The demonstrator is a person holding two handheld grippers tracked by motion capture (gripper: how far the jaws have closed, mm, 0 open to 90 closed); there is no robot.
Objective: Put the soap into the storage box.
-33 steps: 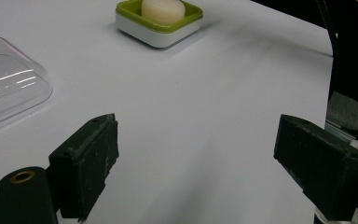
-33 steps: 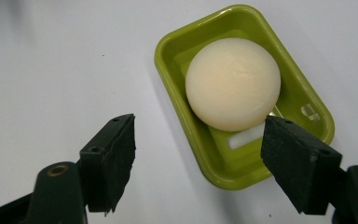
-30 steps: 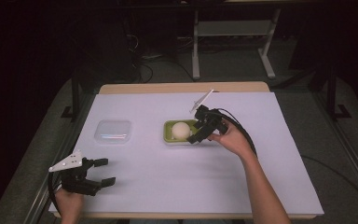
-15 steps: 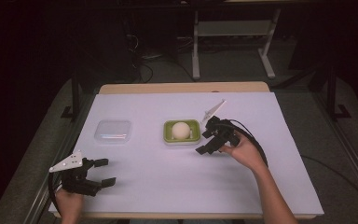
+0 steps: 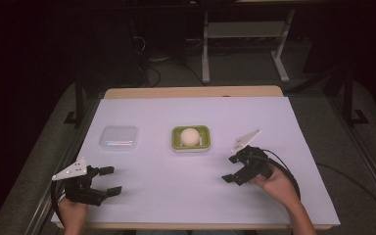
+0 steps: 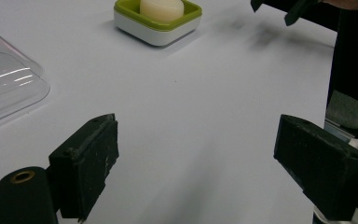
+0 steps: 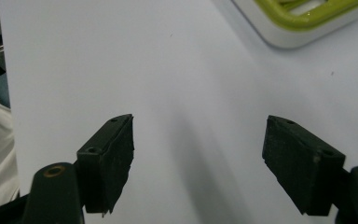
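Note:
A green-rimmed white dish (image 5: pixel 203 143) sits mid-table with a pale round ball (image 5: pixel 190 136) in it. My right gripper (image 5: pixel 229 169) hovers to the dish's near right, apart from it. Its jaws have just been opening, and only bare table lies between them. In the right gripper view, the right gripper (image 7: pixel 198 158) stands open and a corner of the dish (image 7: pixel 303 21) is at top right. My left gripper (image 5: pixel 111 179) rests open at the near left corner. The left gripper view has the left gripper (image 6: pixel 196 154) open, with the dish (image 6: pixel 144 32) and ball (image 6: pixel 162 5) far ahead.
A clear plastic lid (image 5: pixel 119 137) lies flat left of the dish, also at the left edge of the left gripper view as the lid (image 6: pixel 4 79). A white sheet (image 5: pixel 176 196) covers the table. Dark floor and a metal stand lie beyond the far edge.
My right gripper has pulled away from the dish, toward the near right of the table, with wider jaws. The ball stays in the dish. The left gripper has kept still.

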